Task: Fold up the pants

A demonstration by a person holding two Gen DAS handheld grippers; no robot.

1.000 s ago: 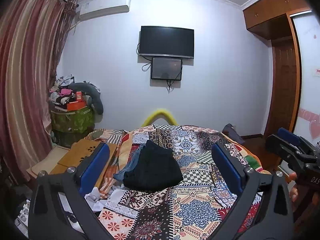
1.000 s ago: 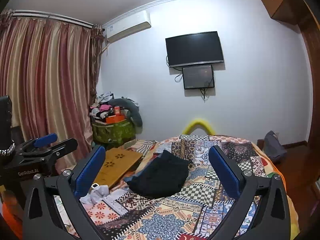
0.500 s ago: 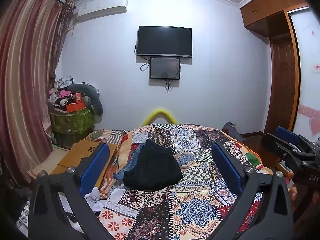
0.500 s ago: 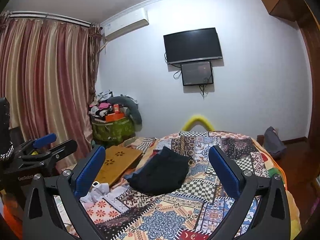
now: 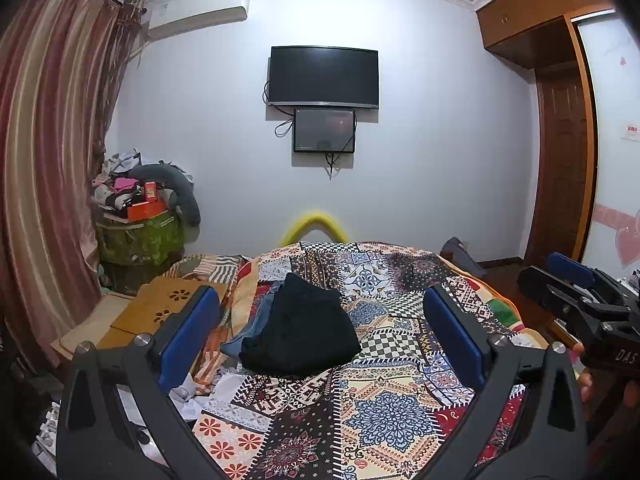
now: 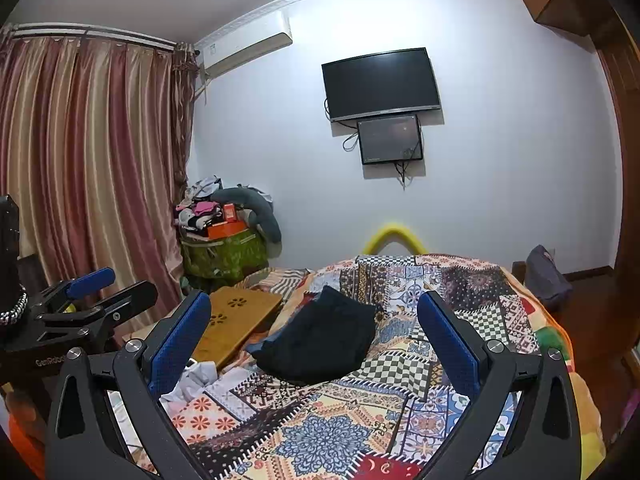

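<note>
While both claws are held wide apart and empty, the black pants (image 5: 298,330) are seen ahead on the bed (image 5: 384,412) — nearer the left claw (image 5: 320,334) than the right claw (image 6: 314,338).

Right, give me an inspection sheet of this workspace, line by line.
Surface: bed with patchwork quilt, rumpled at its left edge.
Job's things: black pants lying bunched on the quilt, over a blue garment.
Clutter: white crumpled cloth, wooden lap table, piled green bin.
Grippers: left gripper and right gripper held above the bed, jaws wide, empty.
Cables: dangling below the wall screens.
Surroundings: curtain, air conditioner, wardrobe.
</note>
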